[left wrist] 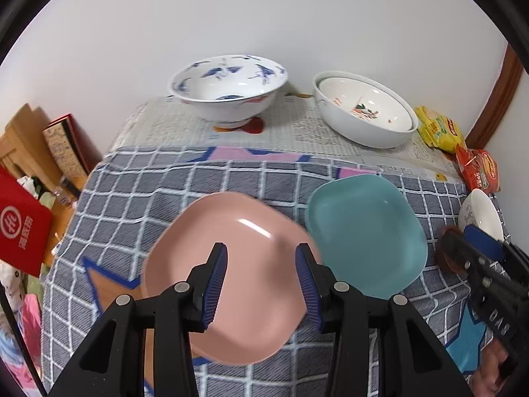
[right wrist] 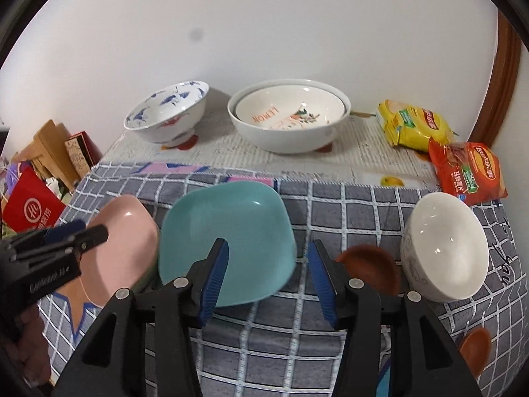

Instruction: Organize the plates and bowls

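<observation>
A pink square plate (left wrist: 238,231) lies on the checked cloth, and my left gripper (left wrist: 261,254) hovers over it with its jaws apart and nothing pressed between the pads. Right beside it sits a teal square plate (left wrist: 363,231). In the right wrist view my right gripper (right wrist: 268,248) stands open above the near right edge of the teal plate (right wrist: 228,231); the pink plate (right wrist: 125,241) touches its left side. A small white bowl (right wrist: 443,248) rests on the right, tilted. At the back stand a blue-patterned bowl (right wrist: 168,112) and two nested white bowls (right wrist: 287,119).
A brown saucer (right wrist: 370,264) lies between the teal plate and the small white bowl, another brown dish (right wrist: 476,344) at the near right. Yellow (right wrist: 413,125) and orange (right wrist: 466,172) snack bags sit at the back right. Boxes and a red bag (left wrist: 23,228) crowd the floor on the left.
</observation>
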A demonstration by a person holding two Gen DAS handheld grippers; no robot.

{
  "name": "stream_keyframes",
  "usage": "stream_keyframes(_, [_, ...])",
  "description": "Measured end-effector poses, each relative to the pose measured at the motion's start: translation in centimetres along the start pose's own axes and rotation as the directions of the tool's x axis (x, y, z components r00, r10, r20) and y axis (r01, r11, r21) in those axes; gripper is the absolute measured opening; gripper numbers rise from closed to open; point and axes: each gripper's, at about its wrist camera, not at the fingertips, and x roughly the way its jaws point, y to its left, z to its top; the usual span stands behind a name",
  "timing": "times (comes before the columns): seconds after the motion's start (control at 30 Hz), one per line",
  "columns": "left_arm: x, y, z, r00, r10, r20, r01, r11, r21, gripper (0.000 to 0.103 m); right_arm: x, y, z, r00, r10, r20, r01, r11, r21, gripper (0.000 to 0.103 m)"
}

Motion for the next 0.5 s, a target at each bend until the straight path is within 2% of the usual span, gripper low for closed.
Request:
stream_keyframes(0.23, [2.0, -2.5, 1.6, 1.000, -0.029, 0.004, 0.029, 0.999, 0.043, 0.040, 1.6, -1.6, -0.1, 0.999, 0.015, -0.034, -0.014, 1.000, 0.005, 0.050])
stream_keyframes(0.37, [3.9, -3.3, 2.6, 1.000, -0.023, -0.009, 0.023, 0.998, 0.062, 0.041, 3.0, -1.8, 0.6, 0.998, 0.029, -0.047, -0.029, 1.000, 0.006, 0.050])
stream_keyframes(0.5, [5.8, -3.5, 3.3, 0.999, -0.028, -0.031, 0.030, 0.997, 0.066, 0.040, 4.6, -1.6, 1.1, 0.998, 0.021, -0.059, -0.022, 1.000, -0.020, 0.042])
